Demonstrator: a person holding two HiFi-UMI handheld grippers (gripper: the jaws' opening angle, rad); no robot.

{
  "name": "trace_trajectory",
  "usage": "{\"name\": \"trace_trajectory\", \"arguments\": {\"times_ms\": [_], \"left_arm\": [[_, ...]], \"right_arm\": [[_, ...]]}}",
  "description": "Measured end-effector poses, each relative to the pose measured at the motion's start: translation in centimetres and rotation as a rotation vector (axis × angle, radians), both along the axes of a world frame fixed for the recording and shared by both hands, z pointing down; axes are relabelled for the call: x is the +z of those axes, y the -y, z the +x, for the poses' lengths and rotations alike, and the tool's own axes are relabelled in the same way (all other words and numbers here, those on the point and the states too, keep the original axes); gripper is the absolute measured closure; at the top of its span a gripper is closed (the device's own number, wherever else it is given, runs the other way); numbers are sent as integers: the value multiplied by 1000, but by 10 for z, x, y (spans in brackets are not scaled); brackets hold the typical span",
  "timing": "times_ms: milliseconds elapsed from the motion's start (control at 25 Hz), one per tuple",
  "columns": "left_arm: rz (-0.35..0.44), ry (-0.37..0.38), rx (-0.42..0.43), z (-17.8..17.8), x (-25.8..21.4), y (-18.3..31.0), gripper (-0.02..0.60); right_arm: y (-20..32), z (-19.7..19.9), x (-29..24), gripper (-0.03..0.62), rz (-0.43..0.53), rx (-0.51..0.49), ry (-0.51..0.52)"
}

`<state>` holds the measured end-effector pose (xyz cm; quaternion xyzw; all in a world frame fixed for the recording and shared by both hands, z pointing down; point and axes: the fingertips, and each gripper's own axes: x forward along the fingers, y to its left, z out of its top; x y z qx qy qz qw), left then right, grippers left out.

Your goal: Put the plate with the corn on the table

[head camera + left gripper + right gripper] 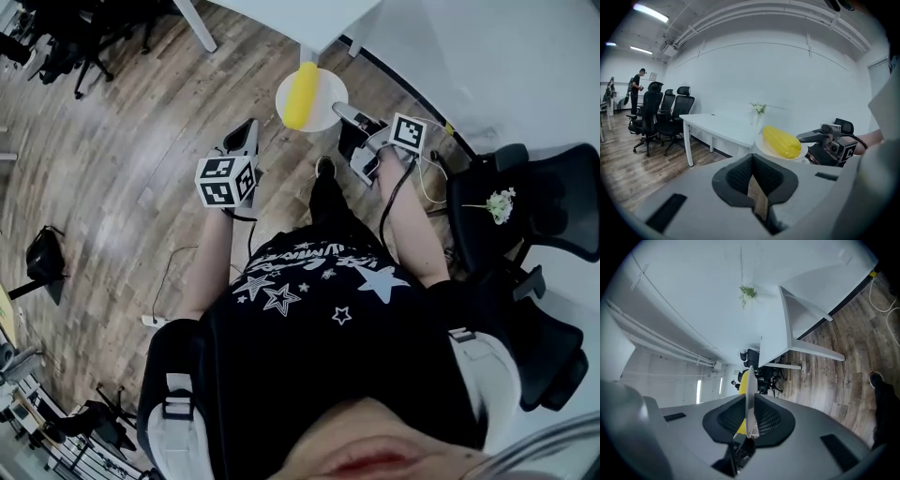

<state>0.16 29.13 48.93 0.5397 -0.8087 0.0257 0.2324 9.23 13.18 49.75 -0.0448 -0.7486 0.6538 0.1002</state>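
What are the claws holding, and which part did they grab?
The right claw pinches the white plate by its rim, with the corn lying on it. The left claw holds nothing.

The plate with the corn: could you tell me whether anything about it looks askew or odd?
Nothing spilled. The round white plate hangs over the wooden floor, pinched only at its rim by the right gripper; the yellow corn cob lies loose on it.

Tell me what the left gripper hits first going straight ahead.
Probably the white table, near its corner; the plate with the corn sits just right of that line. Depth is unclear.
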Motion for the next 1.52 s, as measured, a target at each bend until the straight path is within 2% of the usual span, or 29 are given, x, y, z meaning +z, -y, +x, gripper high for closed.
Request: {"name": "trace_trajectory", "arguments": {"times_ms": [560, 960, 1160, 1320, 1520], "left_arm": [[-29, -13, -40, -103, -4, 136, 577], [-36, -7, -42, -148, -4, 226, 577], [-36, -9, -47, -165, -3, 258, 577], [-46, -10, -6, -176, -1, 276, 577], [-42, -6, 62, -207, -3, 312, 577]], "right_arm": [[133, -116, -10, 549, 2, -79, 49], [231, -152, -3, 548, -1, -50, 43], [264, -163, -2, 546, -4, -42, 50], [281, -168, 0, 545, -14, -9, 58], [304, -184, -1, 546, -6, 44, 76]]}}
